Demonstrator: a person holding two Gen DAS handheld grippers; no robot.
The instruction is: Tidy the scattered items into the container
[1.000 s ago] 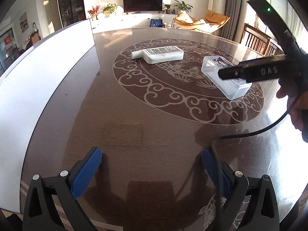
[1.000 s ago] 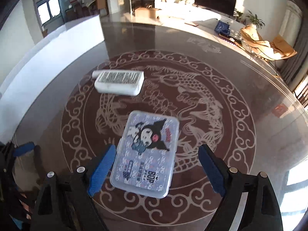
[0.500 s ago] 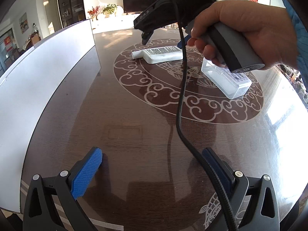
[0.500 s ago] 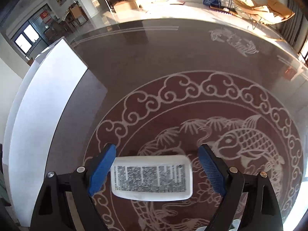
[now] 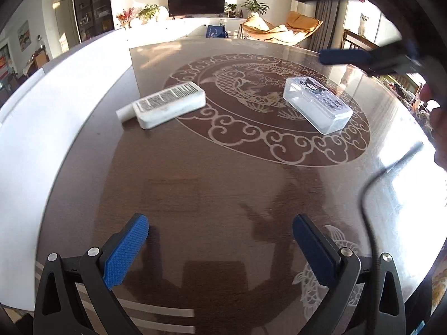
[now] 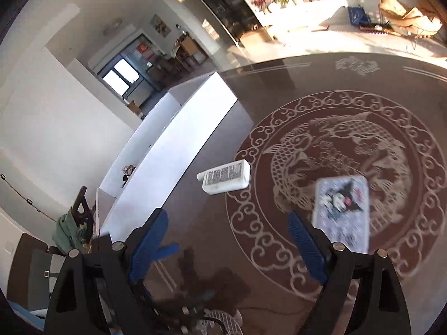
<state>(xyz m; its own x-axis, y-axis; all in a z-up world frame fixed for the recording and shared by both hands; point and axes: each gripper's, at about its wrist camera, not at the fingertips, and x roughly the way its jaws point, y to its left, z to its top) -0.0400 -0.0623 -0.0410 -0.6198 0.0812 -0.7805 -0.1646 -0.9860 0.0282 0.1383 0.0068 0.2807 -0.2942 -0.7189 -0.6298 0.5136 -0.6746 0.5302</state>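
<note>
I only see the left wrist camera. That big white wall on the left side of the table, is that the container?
Observer: Yes. The right wrist view looks over the wall of the white container: it is open on top, with a small dark thing inside.
Visitor: Is the other claw carrying anything?
Observer: No. The right gripper shows both blue pads wide apart, nothing between them.
Visitor: What is beyond the container?
Observer: Something green hangs there, perhaps a bag.
</note>
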